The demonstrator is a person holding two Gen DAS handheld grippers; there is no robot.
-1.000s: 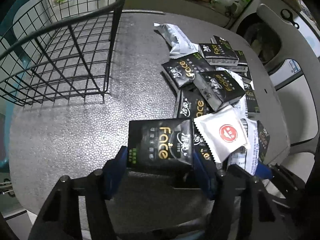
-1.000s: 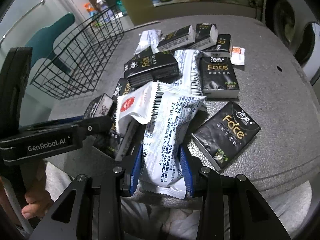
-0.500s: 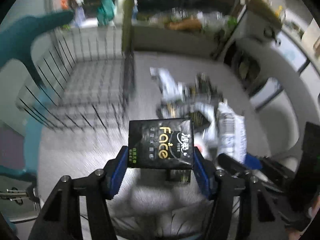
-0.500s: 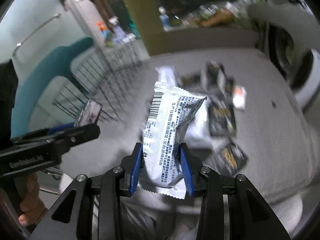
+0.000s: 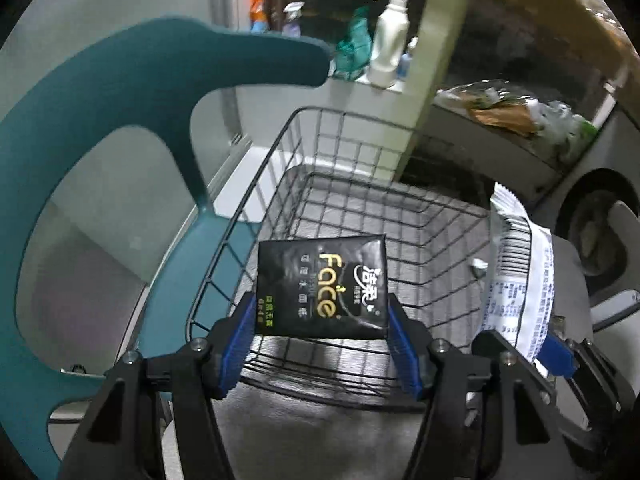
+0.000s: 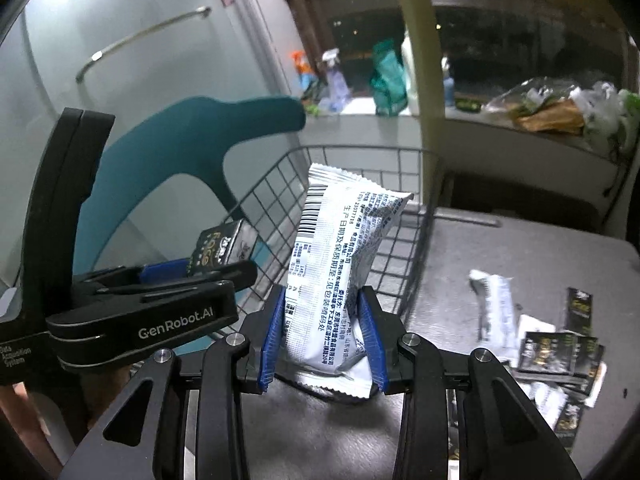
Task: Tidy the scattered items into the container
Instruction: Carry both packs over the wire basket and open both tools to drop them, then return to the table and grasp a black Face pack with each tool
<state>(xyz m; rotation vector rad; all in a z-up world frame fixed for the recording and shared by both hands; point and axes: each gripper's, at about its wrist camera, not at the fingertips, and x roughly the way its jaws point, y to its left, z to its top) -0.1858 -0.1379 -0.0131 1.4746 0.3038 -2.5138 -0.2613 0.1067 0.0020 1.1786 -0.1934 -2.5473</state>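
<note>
Wire basket (image 5: 320,184) stands on the grey table (image 6: 520,264), its near rim just in front of both grippers. The left gripper (image 5: 322,330) is clenched on a black Face tissue pack (image 5: 322,286), held flat above the basket's near edge. The right gripper (image 6: 323,334) grasps a white snack packet (image 6: 340,276) upright between its blue pads (image 6: 272,332), also at the basket's rim. More tissue packs and packets (image 6: 556,352) lie scattered on the table to the right. A teal chair (image 5: 100,128) stands behind the basket
</note>
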